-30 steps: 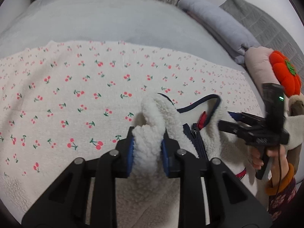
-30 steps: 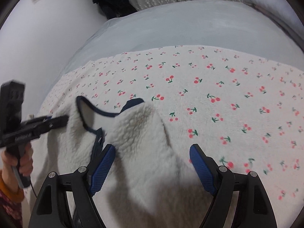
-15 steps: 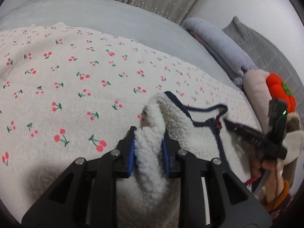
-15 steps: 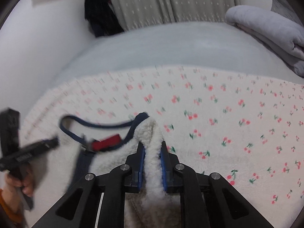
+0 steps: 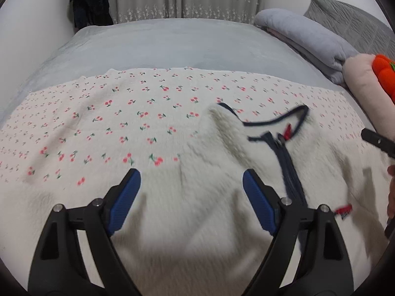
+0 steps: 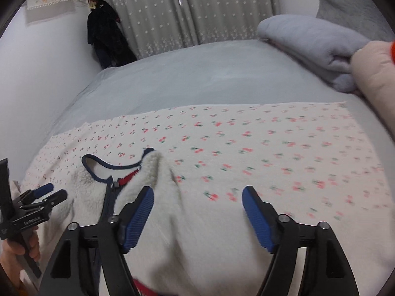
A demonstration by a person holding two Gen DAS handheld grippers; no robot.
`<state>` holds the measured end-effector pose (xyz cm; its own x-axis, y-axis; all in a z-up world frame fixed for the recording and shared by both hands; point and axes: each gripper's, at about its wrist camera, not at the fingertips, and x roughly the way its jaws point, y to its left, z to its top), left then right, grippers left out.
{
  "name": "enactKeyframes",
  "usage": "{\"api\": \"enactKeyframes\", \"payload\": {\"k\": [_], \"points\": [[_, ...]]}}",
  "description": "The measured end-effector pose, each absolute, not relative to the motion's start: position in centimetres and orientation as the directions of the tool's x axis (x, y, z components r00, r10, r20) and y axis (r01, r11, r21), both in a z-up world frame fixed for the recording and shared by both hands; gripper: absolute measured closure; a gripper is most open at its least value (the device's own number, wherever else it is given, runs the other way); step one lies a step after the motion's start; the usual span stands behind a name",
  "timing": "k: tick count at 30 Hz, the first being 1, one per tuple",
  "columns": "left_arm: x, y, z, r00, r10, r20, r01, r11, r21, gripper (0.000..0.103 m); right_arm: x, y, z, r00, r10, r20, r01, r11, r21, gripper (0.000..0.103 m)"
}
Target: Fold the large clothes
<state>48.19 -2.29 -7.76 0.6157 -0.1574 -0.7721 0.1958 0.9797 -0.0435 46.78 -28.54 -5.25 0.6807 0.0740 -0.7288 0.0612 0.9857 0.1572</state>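
left hand-held gripper (image 5: 191, 185): jaws spread wide, nothing pinched; held low over the fleece, blue pads (image 5: 124, 199) seen on either side of it.
fleece jacket (image 5: 222, 172): white, fluffy, laid flat on the cherry blanket on the bed; navy-trimmed collar opened toward the far side, navy zipper (image 5: 290, 170) run down the front, red tab seen at the neck.
cherry blanket (image 5: 111, 123): cream with a red cherry print, spread across the near part of the bed under the jacket.
bed (image 5: 172, 44): grey cover left bare beyond the blanket.
right hand-held gripper (image 6: 197, 206): jaws spread wide, nothing pinched; left pad over the fleece edge, right pad over the blanket.
left wrist view only: zipper seen along its length, small red label (image 5: 343, 211) on the chest, orange plush (image 5: 385, 74) at far right; only a tip of the other gripper caught at the right edge.
right wrist view only: left gripper seen from the side at lower left with the hand below it; dark garment (image 6: 106, 39) hung by the curtain (image 6: 197, 9); wall cloth at upper left.
both views: folded grey quilt (image 6: 316, 46) and pink cushion (image 6: 372, 74) at right.
containers: not seen in either view.
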Motion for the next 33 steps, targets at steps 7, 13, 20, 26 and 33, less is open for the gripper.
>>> {"api": "enactKeyframes", "payload": {"k": [7, 13, 20, 26, 33], "points": [[42.4, -3.6, -6.8, 0.598, -0.173, -0.783, 0.258, 0.966, -0.016, 0.011, 40.2, -33.9, -3.2, 0.671, -0.021, -0.741, 0.11, 0.991, 0.071, 0.02], [41.5, -8.9, -7.0, 0.575, -0.202, -0.793, 0.396, 0.917, 0.053, 0.011, 34.1, -40.4, -4.8, 0.63, -0.125, -0.767, 0.27, 0.961, 0.065, 0.02], [45.3, -17.5, -8.0, 0.535, -0.255, -0.805, 0.524, 0.848, 0.079, 0.011, 28.5, -44.7, -7.6, 0.565, -0.175, -0.806, 0.383, 0.921, 0.069, 0.019], [48.7, -22.4, -9.0, 0.492, -0.312, -0.813, 0.562, 0.827, 0.023, 0.011, 24.7, -47.3, -10.2, 0.517, -0.21, -0.83, 0.533, 0.837, 0.121, 0.019], [49.8, -24.0, -11.3, 0.462, -0.356, -0.812, 0.562, 0.826, -0.042, 0.015, 26.0, -47.2, -11.9, 0.586, -0.252, -0.77, 0.502, 0.859, 0.102, 0.064]]}}
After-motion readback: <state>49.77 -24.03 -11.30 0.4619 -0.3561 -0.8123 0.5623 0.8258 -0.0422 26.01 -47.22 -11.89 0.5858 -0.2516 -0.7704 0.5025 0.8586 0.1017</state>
